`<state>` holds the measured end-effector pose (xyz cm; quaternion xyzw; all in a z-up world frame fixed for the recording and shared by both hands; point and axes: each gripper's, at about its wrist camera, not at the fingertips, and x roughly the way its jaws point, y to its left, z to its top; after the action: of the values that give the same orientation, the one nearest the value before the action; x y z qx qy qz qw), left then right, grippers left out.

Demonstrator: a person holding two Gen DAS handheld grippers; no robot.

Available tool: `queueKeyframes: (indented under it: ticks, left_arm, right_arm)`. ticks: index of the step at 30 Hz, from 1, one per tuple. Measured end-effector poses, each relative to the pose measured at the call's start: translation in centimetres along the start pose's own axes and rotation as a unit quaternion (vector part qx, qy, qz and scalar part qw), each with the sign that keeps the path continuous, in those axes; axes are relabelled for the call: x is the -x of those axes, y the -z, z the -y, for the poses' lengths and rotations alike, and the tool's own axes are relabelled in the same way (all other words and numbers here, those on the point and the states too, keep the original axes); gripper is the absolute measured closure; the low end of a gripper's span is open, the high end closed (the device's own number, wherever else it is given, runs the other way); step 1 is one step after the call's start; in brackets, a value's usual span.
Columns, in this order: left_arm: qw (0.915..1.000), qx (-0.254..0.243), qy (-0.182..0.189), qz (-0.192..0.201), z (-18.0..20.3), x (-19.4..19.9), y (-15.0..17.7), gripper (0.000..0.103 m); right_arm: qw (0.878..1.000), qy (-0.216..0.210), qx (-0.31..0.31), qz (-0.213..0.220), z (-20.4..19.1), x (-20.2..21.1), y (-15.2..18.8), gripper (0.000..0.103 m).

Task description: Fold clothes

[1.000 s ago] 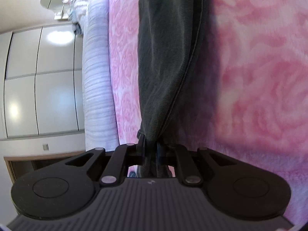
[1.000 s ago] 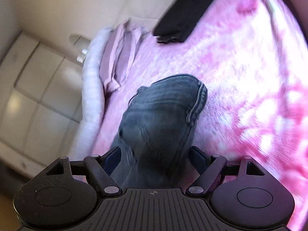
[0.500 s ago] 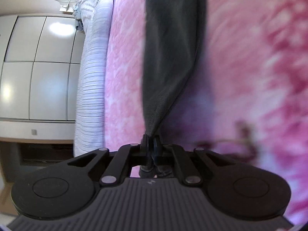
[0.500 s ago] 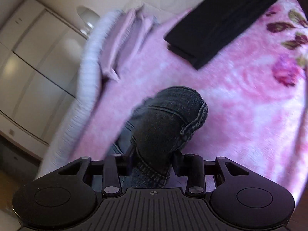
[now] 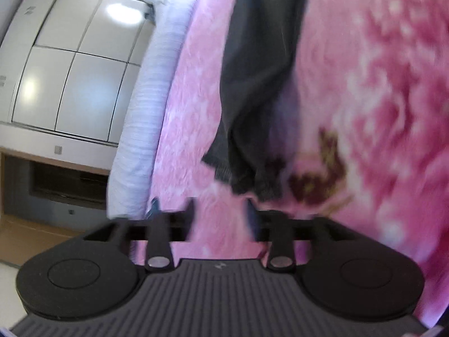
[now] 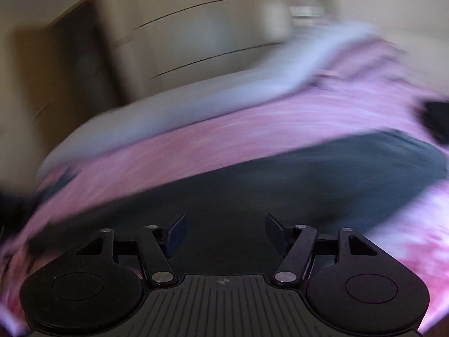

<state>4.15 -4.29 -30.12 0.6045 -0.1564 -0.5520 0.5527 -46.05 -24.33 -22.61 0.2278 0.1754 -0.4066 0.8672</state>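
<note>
On the bed: dark jeans (image 5: 261, 84) laid out on pink blanket (image 5: 364, 112), probably ready for folding.
Left gripper (image 5: 220, 210): just opened, hem dropped, holding nothing.
Right gripper (image 6: 224, 233): jaws just widened, empty over denim.

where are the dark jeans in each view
Left wrist: the dark jeans hang down the upper middle, their hem end just above the open left tool, not between its fingers.
Right wrist: a blurred dark band across the middle and lower right, directly ahead of the open right tool.
Shared landmark: the pink floral blanket under the jeans.
</note>
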Motion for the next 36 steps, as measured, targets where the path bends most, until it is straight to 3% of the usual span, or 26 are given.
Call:
queueKeyframes:
  ticks: [5,9,10,11,12,16,18,23,26,30,32,33,36]
  left_arm:
    - [0.9983,0.032,0.033,0.035,0.4,-0.5,-1.4,0.043]
    - [0.9993,-0.006,0.019,0.031,0.5,-3.3,-1.9,0.042]
    - [0.9992,-0.023,0.015,0.029,0.4,-4.6,-1.9,0.053]
    - [0.9990,-0.032,0.015,0.026,0.1,-5.6,-1.7,0.087]
    - [0.9986,-0.041,-0.005,0.033,-0.5,-5.9,-1.4,0.095]
    - [0.9884,-0.079,-0.110,0.069,-3.2,-6.3,0.1,0.095]
    - [0.9842,-0.092,-0.134,0.070,-3.5,-6.5,0.4,0.096]
    - [0.9856,-0.160,-0.047,0.026,0.9,-9.5,1.8,0.092]
    - [0.9853,-0.164,-0.039,0.025,2.2,-9.0,2.4,0.093]
    - [0.9894,-0.139,-0.030,0.029,1.5,-7.9,2.4,0.090]
    - [0.9894,-0.141,-0.027,0.022,1.3,-7.9,2.2,0.087]
    - [0.9895,-0.141,-0.025,0.018,1.3,-7.9,2.2,0.086]
    - [0.9899,-0.139,-0.027,0.009,0.9,-7.0,2.5,0.082]
  right_arm:
    - [0.986,-0.087,0.128,-0.059,-10.8,-5.6,2.0,0.032]
    - [0.967,-0.093,0.218,-0.089,-14.7,-10.8,3.8,0.031]
    - [0.966,-0.091,0.220,-0.098,-14.9,-11.7,4.1,0.031]
    - [0.965,-0.090,0.220,-0.107,-15.0,-12.6,4.5,0.031]
    - [0.966,-0.089,0.213,-0.115,-14.5,-13.0,4.8,0.031]
    - [0.973,-0.059,0.187,-0.118,-10.7,-10.9,4.4,0.031]
    - [0.979,-0.040,0.162,-0.118,-8.1,-8.4,4.3,0.031]
    - [0.987,0.013,0.108,-0.122,-3.7,-5.8,4.8,0.031]
    - [0.991,0.018,0.080,-0.104,-2.2,-4.4,4.0,0.031]
    - [0.995,0.059,0.023,-0.071,0.6,-3.5,2.5,0.031]
    - [0.993,0.078,-0.035,-0.079,2.9,-3.9,2.3,0.031]
    - [0.990,0.074,-0.071,-0.100,4.3,-4.5,2.7,0.031]
    - [0.985,0.056,-0.117,-0.110,5.9,-4.6,3.7,0.031]
